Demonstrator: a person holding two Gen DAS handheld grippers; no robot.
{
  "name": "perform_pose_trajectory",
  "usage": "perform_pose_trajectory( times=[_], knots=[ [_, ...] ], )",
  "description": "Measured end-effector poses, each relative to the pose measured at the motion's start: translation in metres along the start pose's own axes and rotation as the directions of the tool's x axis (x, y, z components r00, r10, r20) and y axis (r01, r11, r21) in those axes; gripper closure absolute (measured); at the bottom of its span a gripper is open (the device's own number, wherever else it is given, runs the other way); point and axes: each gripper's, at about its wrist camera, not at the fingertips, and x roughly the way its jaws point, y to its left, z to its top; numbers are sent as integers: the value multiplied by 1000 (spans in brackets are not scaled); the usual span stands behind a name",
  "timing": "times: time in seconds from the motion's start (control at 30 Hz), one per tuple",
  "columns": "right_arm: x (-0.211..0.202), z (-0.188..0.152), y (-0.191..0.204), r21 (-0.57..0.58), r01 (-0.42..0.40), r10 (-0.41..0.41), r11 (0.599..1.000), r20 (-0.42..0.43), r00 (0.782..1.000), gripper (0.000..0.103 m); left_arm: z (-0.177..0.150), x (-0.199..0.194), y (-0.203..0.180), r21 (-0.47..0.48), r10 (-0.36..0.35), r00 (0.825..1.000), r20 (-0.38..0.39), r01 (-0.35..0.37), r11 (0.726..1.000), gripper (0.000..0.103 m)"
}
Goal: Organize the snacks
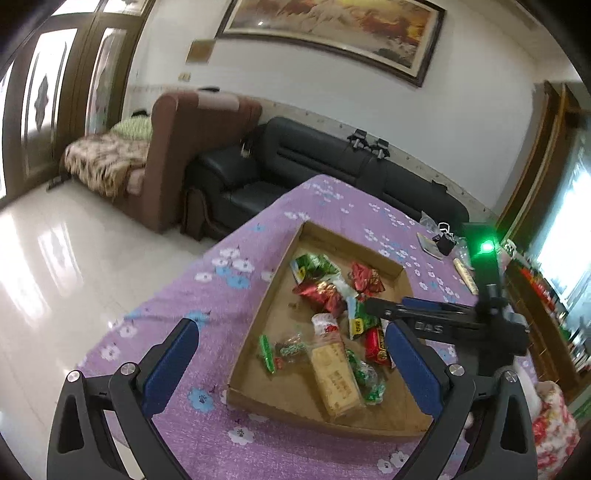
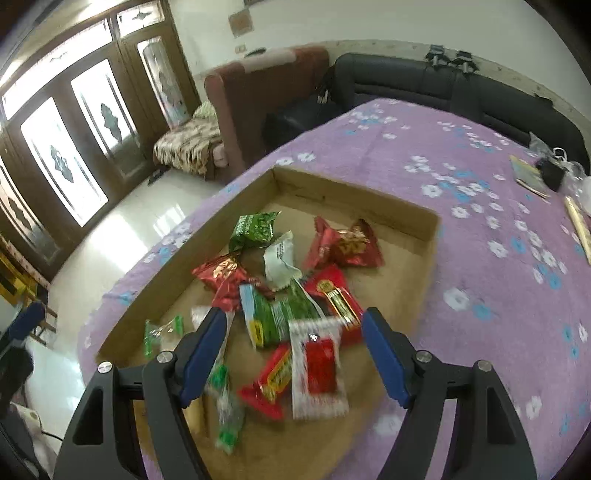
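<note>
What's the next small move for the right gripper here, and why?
Probably ease the right gripper down onto the red-and-white packet and close. Its jaws are open and empty, hovering over the pile in the cardboard tray, with that packet lying on top between them. The left gripper is open too, held off to the side.

Black sofa (image 1: 314, 162) & framed painting (image 1: 332, 29) behind purple floral tablecloth (image 2: 424, 147).

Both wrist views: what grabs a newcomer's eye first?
The snack pile, red and green wrappers heaped in a shallow cardboard tray on a purple flowered cloth. The right gripper hovers open over a red-and-white packet. In the left view, the left gripper is open too, and a green light glows at right.
</note>
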Motion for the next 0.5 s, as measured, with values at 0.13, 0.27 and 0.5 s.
perform_pose_trajectory(
  times=[0.13,0.27,0.5],
  knots=[
    [26,1,12,-63,31,-34,998,-49,998,31,-2,5,9,-24,1,1000,-7,-1,1000,1],
    [23,0,19,-97,44,-48,994,-34,998,64,-4,11,15,-41,-11,1000,-15,10,999,1],
    [1,3,20,-84,-20,18,996,-20,1000,67,-3,17,15,-41,-50,999,-21,49,998,1]
  ],
)
